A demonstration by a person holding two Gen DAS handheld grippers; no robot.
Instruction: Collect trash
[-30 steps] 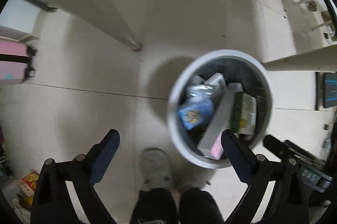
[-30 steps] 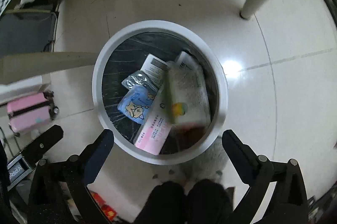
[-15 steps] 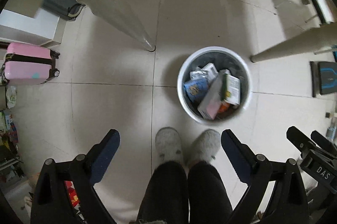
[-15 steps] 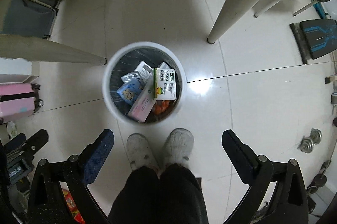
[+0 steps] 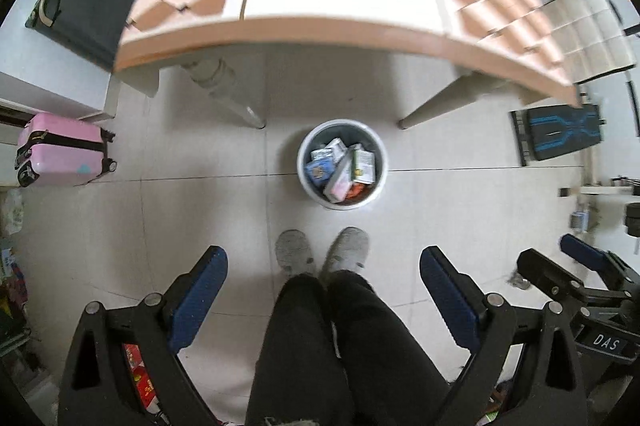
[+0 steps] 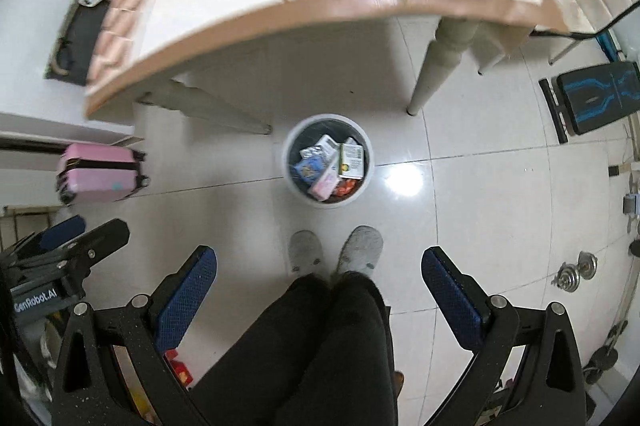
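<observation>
A round white trash bin (image 5: 305, 182) (image 6: 289, 178) with a dark liner stands on the tiled floor far below, just in front of the table. It holds several boxes and packets: a blue packet (image 5: 318, 171), a pink box (image 5: 339, 186) and a white-green carton (image 5: 363, 167) (image 6: 352, 158). My left gripper (image 5: 323, 272) is open and empty, high above the floor. My right gripper (image 6: 319, 272) is open and empty too, at about the same height. Each gripper shows at the edge of the other's view.
A table (image 5: 332, 26) (image 6: 248, 2) with an orange-checked top stands above and behind the bin. The person's legs and grey slippers (image 5: 294, 252) are below me. A pink suitcase (image 5: 60, 150) lies at the left, a black-blue bench (image 5: 560, 132) at the right.
Both grippers have risen from just over the bin to well above table height. The bin has shrunk in view and the table top has come into sight. Both stay open and empty.
</observation>
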